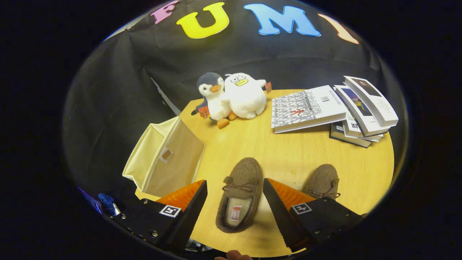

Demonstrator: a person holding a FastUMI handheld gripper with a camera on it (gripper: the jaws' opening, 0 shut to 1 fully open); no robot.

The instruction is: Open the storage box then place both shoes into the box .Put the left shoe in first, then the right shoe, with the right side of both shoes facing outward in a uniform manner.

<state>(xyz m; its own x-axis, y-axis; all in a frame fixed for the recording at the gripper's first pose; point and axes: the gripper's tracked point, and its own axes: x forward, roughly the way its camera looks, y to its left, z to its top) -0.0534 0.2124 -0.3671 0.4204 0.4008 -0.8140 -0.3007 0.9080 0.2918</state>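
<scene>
My gripper [234, 202] hangs spread either side of the left shoe [239, 196] near the table's [274, 151] front edge. Closing on soft wool could let it twist; I judge the right shoe [322, 182] near enough to snag.

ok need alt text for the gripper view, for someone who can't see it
The open gripper straddles a brown slipper on a round wooden table. A second slipper lies beyond the right finger, a beige storage box by the left; two plush toys and books sit farther back.
</scene>
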